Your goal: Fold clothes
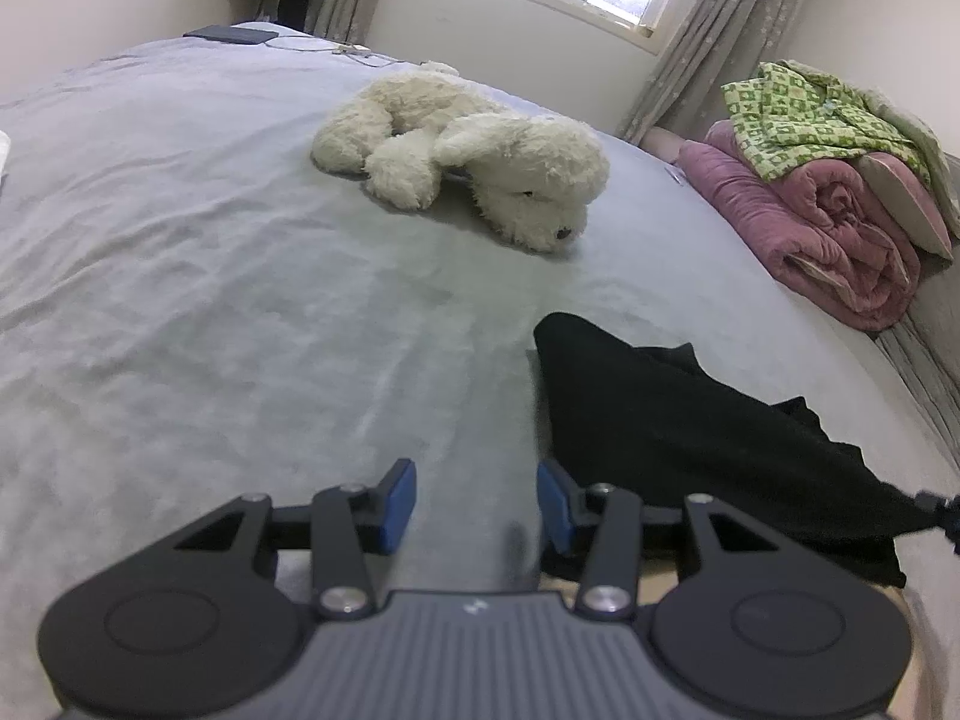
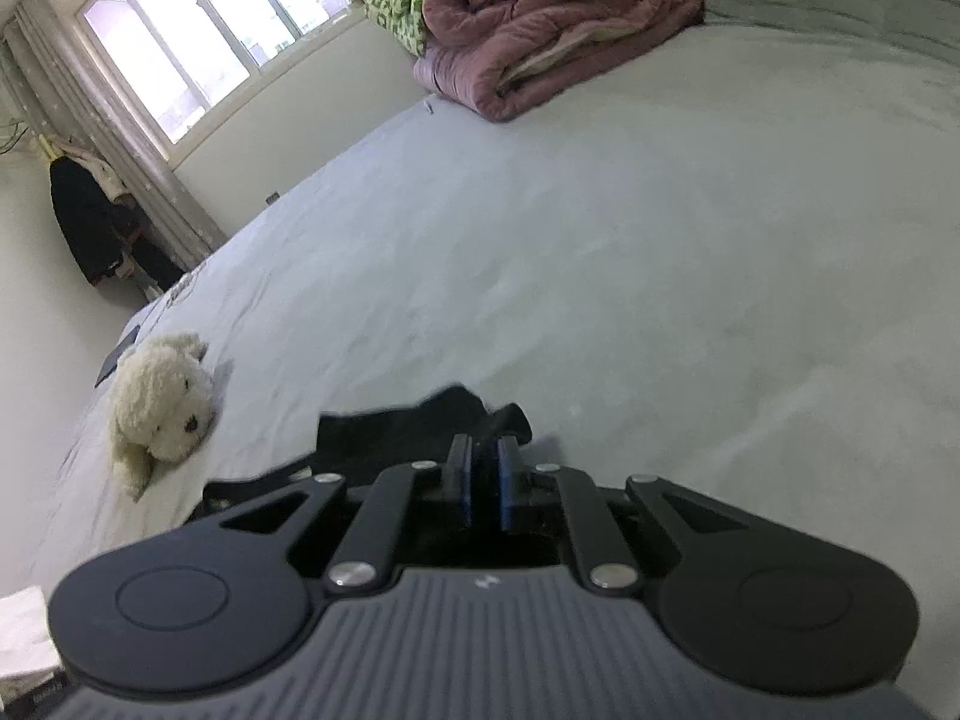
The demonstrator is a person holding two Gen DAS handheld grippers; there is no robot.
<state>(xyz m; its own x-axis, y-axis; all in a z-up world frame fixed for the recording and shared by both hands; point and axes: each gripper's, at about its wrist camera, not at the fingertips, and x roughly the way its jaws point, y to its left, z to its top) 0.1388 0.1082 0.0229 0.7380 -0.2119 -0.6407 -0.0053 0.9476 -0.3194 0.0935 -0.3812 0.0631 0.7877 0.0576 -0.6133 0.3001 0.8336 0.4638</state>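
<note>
Nearest me, my left gripper (image 1: 477,501) hangs with its jaws apart and nothing between them, just left of the black garment (image 1: 690,420) lying on the grey bedsheet (image 1: 210,276). My right gripper (image 2: 485,483) has its jaws drawn nearly together on a bunched edge of that garment, pulling it taut at one corner. The cloth looks light, limp and soft, so I would take the loose near-left corner with the free gripper. Beyond the garment lies a white plush dog (image 1: 468,150); farther right, a rolled pink quilt (image 1: 840,222).
</note>
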